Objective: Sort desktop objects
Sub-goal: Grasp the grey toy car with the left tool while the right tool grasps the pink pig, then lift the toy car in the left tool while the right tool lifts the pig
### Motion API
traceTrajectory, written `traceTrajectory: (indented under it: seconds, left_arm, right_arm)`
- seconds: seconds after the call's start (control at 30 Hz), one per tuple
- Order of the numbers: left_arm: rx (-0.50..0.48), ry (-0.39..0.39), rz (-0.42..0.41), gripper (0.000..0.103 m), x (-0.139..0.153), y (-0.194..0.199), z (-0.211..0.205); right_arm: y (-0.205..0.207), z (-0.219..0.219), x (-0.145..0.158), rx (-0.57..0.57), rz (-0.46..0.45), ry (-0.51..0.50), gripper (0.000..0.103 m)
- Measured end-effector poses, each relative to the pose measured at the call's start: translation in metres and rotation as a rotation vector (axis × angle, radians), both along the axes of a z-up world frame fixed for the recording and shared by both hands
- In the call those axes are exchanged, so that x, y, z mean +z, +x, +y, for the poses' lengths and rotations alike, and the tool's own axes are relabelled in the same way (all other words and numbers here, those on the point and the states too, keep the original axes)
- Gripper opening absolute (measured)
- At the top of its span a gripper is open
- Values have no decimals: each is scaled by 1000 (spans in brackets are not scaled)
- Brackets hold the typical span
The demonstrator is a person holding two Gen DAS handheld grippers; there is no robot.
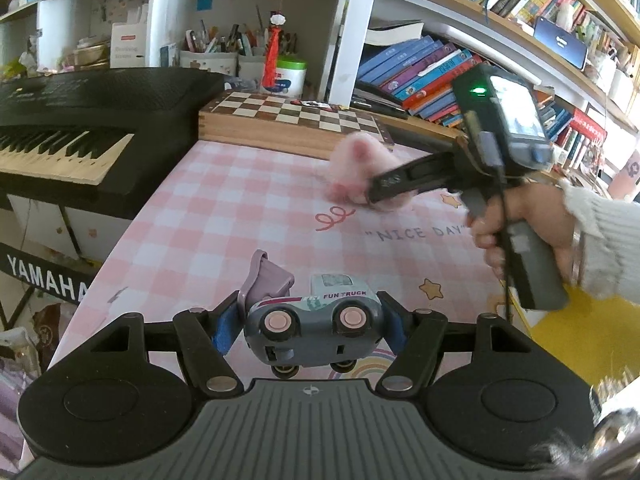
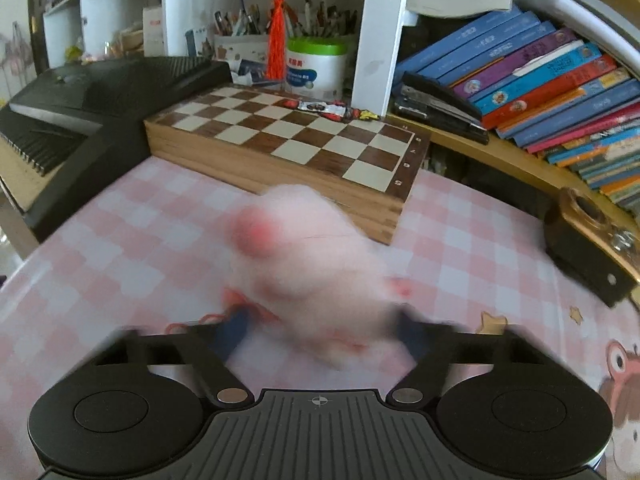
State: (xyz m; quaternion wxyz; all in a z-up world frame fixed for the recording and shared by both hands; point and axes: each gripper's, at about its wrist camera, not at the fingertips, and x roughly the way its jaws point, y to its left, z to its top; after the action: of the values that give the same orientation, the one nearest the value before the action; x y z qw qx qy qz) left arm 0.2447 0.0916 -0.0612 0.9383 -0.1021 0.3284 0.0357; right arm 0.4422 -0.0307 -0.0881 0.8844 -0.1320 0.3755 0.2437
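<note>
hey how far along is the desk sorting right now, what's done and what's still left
Nothing looks put away yet. In hand: the left gripper is shut on the toy truck, and the right gripper is shut on the pink plush toy, blurred. Left: both toys still need placing, and the purple clip beside the truck still lies on the checked mat.

Left gripper (image 1: pixel 310 326) jaws clamp the toy truck (image 1: pixel 314 326) above the pink checked mat (image 1: pixel 224 216).

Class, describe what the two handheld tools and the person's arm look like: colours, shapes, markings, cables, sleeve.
Left tool: black linkage arms, blue finger pads, ribbed grey base with two round black discs. Right tool: the same build. From the left view it shows a grey pistol handle, green light, small screen and black cable. The sleeve is fuzzy white knit.
</note>
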Motion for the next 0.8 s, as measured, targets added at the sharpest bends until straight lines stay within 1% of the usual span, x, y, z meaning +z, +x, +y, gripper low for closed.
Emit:
traceTrajectory:
  seconds: [0.1, 0.23, 0.3, 0.33, 0.4, 0.43, 0.47, 0.53, 0.57, 0.6, 0.67, 0.73, 0.8]
  left_arm:
    - [2, 0, -5, 66, 1, -4, 1]
    - [8, -4, -11, 66, 2, -9, 4]
    - [13, -8, -13, 66, 2, -13, 5]
    - [16, -10, -14, 66, 2, -15, 6]
    - [20, -15, -14, 66, 2, -20, 8]
    - [22, -18, -13, 66, 2, -22, 9]
    - [24, -21, -13, 66, 2, -24, 10]
    - [30, -27, -11, 66, 1, -28, 12]
    - [35, -30, -12, 66, 2, -31, 13]
    - [39, -34, -12, 66, 2, -32, 14]
    - [46, -39, -13, 66, 3, -35, 16]
    - [51, -37, -19, 66, 4, -38, 17]
    - [57, -37, -27, 66, 7, -41, 17]
  right_arm:
    - [-19, -8, 4, 6, 37, 53, 43]
    - [-53, -19, 10, 6, 96, 86, 43]
    - [-70, -26, 13, 20, 128, 98, 45]
    - [-79, -28, 14, 38, 136, 103, 48]
    - [-93, -28, 17, 89, 120, 83, 59]
    - [-98, -27, 19, 119, 94, 62, 75]
    - [-104, -24, 21, 151, 49, 34, 88]
    - [-112, -19, 26, 218, -48, -10, 95]
    - [-113, -14, 27, 270, -83, -34, 98]
    - [-113, -9, 27, 309, -96, -50, 99]
    - [-105, 3, 24, 379, -99, -77, 99]
    - [-91, 14, 18, 411, -58, -96, 99]
    - [-77, 23, 11, 410, -15, -112, 99]
